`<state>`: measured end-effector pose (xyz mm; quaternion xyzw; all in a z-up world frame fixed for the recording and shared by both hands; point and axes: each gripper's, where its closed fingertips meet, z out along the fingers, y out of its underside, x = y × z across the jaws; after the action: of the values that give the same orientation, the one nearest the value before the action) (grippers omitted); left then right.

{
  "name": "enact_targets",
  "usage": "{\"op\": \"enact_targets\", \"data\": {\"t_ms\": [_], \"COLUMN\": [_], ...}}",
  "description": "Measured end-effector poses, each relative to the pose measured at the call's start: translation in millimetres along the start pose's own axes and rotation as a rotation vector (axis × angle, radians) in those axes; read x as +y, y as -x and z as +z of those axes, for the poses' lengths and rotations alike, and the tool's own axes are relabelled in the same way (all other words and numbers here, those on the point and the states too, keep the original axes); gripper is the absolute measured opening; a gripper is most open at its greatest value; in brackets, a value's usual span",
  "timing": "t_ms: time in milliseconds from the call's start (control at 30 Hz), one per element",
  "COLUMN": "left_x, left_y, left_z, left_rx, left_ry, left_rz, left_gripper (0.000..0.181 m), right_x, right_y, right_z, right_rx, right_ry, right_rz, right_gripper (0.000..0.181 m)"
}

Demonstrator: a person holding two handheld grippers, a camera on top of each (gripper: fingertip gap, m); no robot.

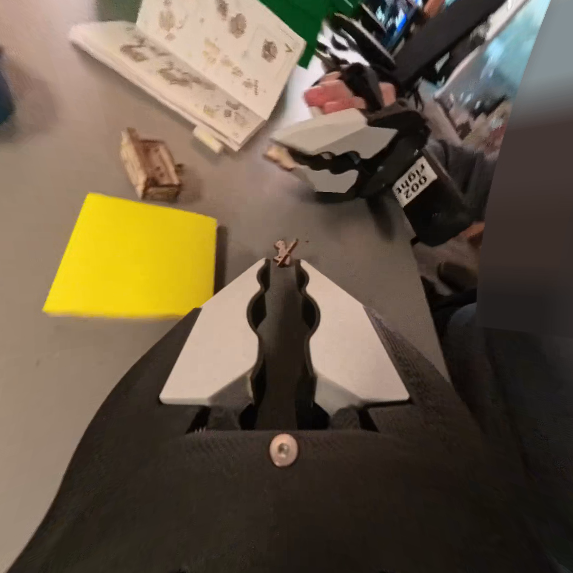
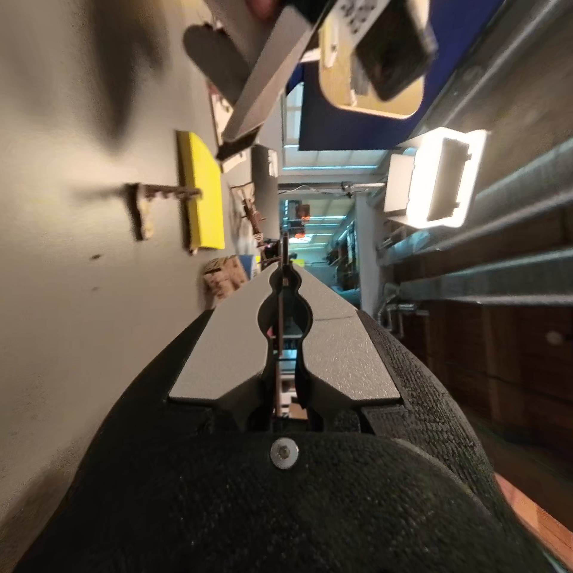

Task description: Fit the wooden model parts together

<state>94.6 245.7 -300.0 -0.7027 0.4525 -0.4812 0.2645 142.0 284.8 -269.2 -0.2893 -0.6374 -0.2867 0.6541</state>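
Observation:
My left gripper (image 1: pixel 282 262) hovers over the grey table with its jaws a little apart and nothing between them. A small dark wooden part (image 1: pixel 286 250) lies on the table just past its tips; in the right wrist view it shows as an L-shaped piece (image 2: pixel 141 210). My right gripper (image 2: pixel 282 267) is shut on a thin flat wooden part (image 2: pixel 284 248) seen edge-on. In the left wrist view the right gripper (image 1: pixel 288 158) holds this pale part (image 1: pixel 277 154) above the table. A partly built wooden model (image 1: pixel 152 169) stands farther left.
A yellow block (image 1: pixel 133 257) lies left of my left gripper, and it also shows in the right wrist view (image 2: pixel 207 192). An open instruction booklet (image 1: pixel 201 71) lies at the back. The table's edge (image 1: pixel 418 279) runs close on the right. The tips of one gripper are about 8 centimeters away from the tips of the other.

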Motion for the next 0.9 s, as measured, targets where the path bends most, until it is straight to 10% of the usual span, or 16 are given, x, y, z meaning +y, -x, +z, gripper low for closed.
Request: {"op": "enact_targets", "data": {"t_ms": [233, 900], "left_x": [14.5, 20.1], "left_y": [5.5, -0.5], "left_z": [33.5, 43.4], "left_rx": [-0.193, -0.135], "left_ry": [0.182, 0.228], "left_rz": [0.341, 0.32], "left_gripper": [0.017, 0.005], "right_x": [-4.0, -12.7], "right_y": [32.9, 47.0], "right_z": [-27.6, -30.4], "right_rx": [-0.141, -0.206], "right_ry": [0.053, 0.096], "right_rz": [0.045, 0.088], "right_gripper": [0.0, 0.0]}}
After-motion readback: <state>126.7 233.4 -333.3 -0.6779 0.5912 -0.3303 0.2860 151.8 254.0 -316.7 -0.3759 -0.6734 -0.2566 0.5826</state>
